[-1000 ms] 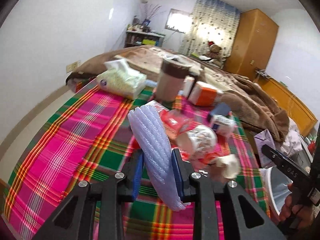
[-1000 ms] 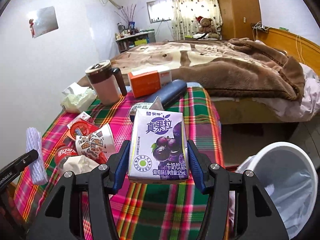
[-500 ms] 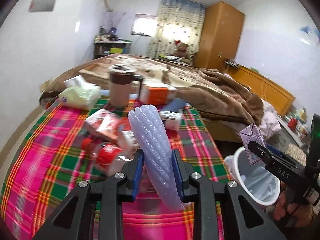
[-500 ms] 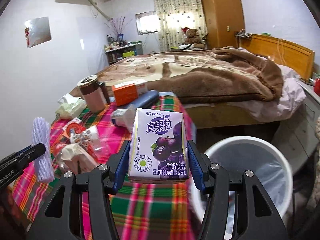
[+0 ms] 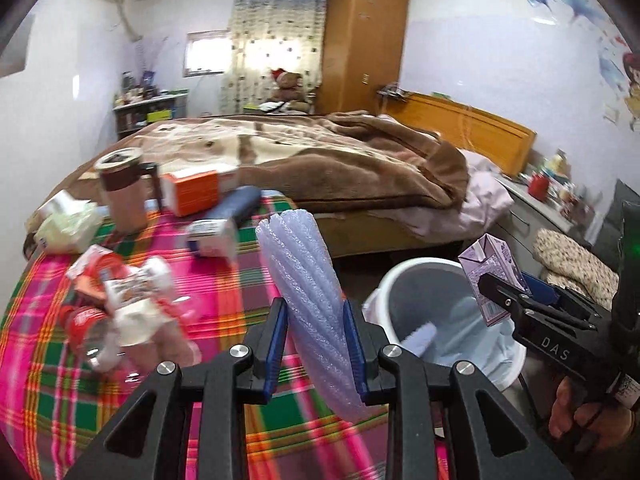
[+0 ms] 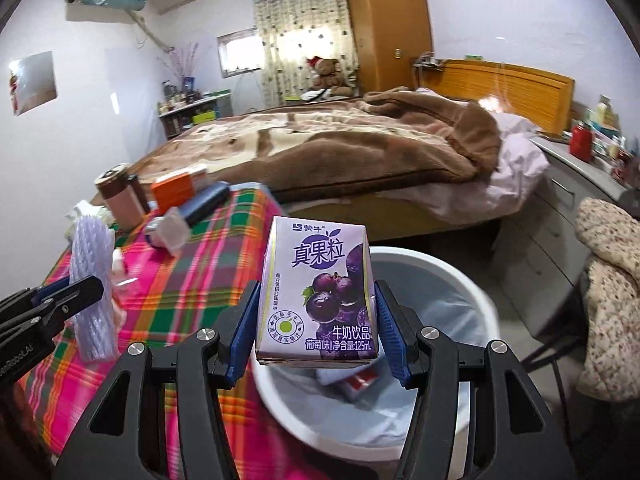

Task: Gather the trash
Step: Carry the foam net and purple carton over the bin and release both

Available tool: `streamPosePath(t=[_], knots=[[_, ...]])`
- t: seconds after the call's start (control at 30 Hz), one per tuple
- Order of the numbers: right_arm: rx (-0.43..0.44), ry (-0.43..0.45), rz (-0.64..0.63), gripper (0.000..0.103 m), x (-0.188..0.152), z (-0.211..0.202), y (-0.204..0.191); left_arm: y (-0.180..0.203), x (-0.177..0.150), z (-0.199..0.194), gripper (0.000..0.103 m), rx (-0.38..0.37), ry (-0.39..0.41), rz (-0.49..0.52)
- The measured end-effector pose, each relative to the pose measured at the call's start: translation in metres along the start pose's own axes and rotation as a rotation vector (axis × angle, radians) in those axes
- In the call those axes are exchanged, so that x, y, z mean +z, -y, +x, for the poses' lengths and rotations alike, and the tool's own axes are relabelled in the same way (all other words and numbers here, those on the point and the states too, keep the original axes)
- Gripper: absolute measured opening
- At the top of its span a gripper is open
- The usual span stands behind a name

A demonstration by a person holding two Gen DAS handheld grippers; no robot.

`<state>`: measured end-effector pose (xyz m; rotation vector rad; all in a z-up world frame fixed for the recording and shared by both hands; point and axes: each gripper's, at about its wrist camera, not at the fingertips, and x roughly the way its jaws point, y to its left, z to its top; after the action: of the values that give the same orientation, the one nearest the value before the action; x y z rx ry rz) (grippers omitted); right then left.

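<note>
My right gripper (image 6: 316, 320) clamped the grape milk carton (image 6: 318, 292), my left gripper (image 5: 316, 344) pinched the foam sleeve (image 5: 308, 292); I wanted each centred above the white bin (image 6: 476, 292) below the fingers before letting go.

Between your left tool's (image 5: 315, 350) blue ribbed pads, the foam net sleeve (image 5: 306, 280) looks soft and ridged. Your right tool (image 6: 316, 326) pinches a glossy printed paper carton (image 6: 318, 292). Just beyond it, a smooth white plastic bin (image 6: 476, 296); left, woven plaid cloth (image 6: 192, 276) covers the counter.
</note>
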<state>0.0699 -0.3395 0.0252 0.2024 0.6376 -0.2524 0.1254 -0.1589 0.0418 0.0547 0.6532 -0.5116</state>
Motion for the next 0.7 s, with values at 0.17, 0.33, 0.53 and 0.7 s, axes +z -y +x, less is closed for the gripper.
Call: streamPosePath(t=[0.17,0.33,0.53,0.7], knots=[[-0.039,-0.015,0.015,0.056,-0.005,0.003,0.022,0.036,0.002,0.016,0.029,-0.042,-0.019,0.057],[-0.068,-0.056,0.028,0.056,-0.010,0.012,0.042,0.059,0.000,0.037,0.029,-0.077,-0.050,0.093],[-0.083,-0.149,0.001,0.057,-0.022,0.033,0.053,0.086,-0.007,0.072,0.029,-0.118,-0.113,0.132],[-0.091,-0.197,0.002,0.057,-0.029,0.044,0.065,0.103,-0.011,0.096,0.029,-0.140,-0.154,0.166]])
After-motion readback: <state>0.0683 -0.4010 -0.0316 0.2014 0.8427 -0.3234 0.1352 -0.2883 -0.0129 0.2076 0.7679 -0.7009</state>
